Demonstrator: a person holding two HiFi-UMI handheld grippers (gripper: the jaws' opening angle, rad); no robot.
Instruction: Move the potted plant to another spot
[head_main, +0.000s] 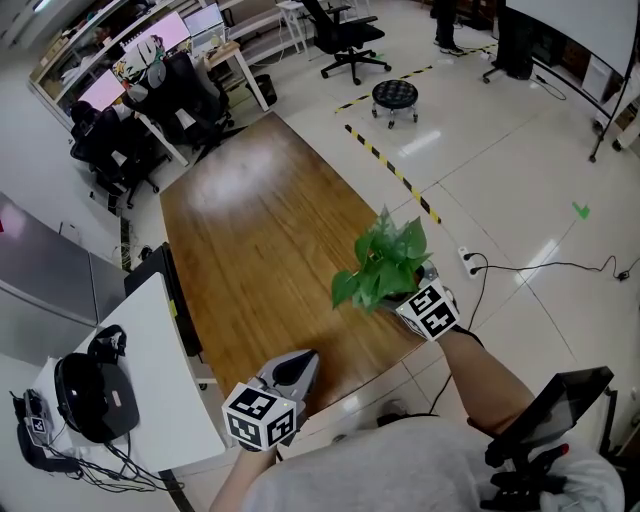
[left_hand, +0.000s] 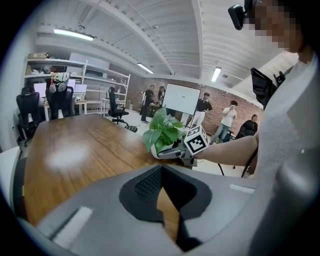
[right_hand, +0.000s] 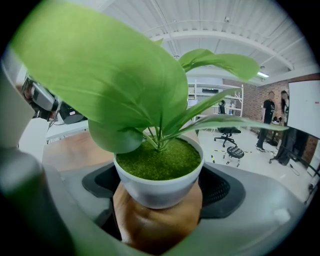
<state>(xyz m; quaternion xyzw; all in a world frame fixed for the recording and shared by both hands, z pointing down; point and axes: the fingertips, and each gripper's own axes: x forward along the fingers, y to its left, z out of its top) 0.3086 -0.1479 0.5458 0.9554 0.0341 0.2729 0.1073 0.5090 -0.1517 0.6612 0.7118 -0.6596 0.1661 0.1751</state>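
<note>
The potted plant, green leaves in a small white pot, stands at the right edge of the long wooden table. My right gripper reaches in from that edge. Its jaws stand wide on either side of the pot, with the pads against the pot's walls. From the left gripper view the plant sits at the table's edge with the right gripper's marker cube beside it. My left gripper hovers at the table's near end, jaws together with nothing between them.
A white desk with a black headset adjoins the table's left side. Office chairs and desks stand beyond the far end. On the floor to the right are a power strip, striped tape and a stool. People stand in the background.
</note>
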